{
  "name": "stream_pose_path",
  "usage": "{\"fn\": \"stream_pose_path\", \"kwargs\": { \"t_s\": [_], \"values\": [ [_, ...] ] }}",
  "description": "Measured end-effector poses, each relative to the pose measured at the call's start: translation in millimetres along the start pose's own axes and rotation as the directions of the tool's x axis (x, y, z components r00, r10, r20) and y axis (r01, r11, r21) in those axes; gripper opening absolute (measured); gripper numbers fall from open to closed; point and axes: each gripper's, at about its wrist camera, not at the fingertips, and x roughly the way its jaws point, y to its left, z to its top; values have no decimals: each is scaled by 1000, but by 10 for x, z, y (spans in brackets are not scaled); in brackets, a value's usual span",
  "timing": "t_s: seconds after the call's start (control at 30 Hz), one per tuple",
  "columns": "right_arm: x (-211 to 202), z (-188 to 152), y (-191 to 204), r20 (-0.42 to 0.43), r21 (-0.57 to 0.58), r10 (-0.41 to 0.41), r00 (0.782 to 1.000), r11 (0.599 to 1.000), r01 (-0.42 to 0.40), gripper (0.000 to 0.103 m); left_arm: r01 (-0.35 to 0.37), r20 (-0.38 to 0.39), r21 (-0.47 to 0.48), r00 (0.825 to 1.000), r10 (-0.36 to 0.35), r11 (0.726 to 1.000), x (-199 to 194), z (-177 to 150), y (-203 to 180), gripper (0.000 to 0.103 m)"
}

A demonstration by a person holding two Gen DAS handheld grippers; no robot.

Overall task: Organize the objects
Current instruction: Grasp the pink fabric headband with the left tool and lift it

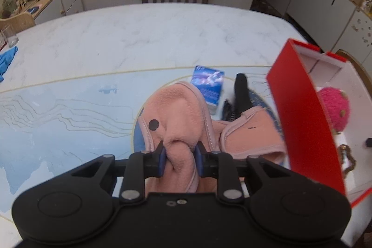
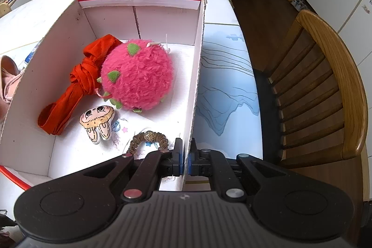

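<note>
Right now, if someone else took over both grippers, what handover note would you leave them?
Left gripper: shut on a fold of the pink fleece garment, which is bunched beside the box.
Right gripper: clamped on the near right wall of the red-and-white box, steadying it.
Already in the box: pink fuzzy ball, red knotted cloth, small cartoon plush, brown beaded bracelet.
Still out on the table: blue carton and a black item behind the garment.
Left to do: garment into the box, then those two.
</note>
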Motion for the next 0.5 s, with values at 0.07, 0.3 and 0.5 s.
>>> {"fn": "stream_pose_path", "kwargs": {
  "t_s": [0.07,0.3,0.5],
  "values": [
    [-4,-4,3,1,-2,2,1000,1000,-2,4,4,11,10,1000,-4,1000,-108,27,-28,21],
    [-11,-13,5,6,-13,8,1000,1000,-8,4,45,63,62,997,-49,997,-571,120,-104,21],
    [-16,-25,8,10,-25,12,1000,1000,-11,4,47,106,87,993,-56,995,-822,145,-202,21]
  ]
}}
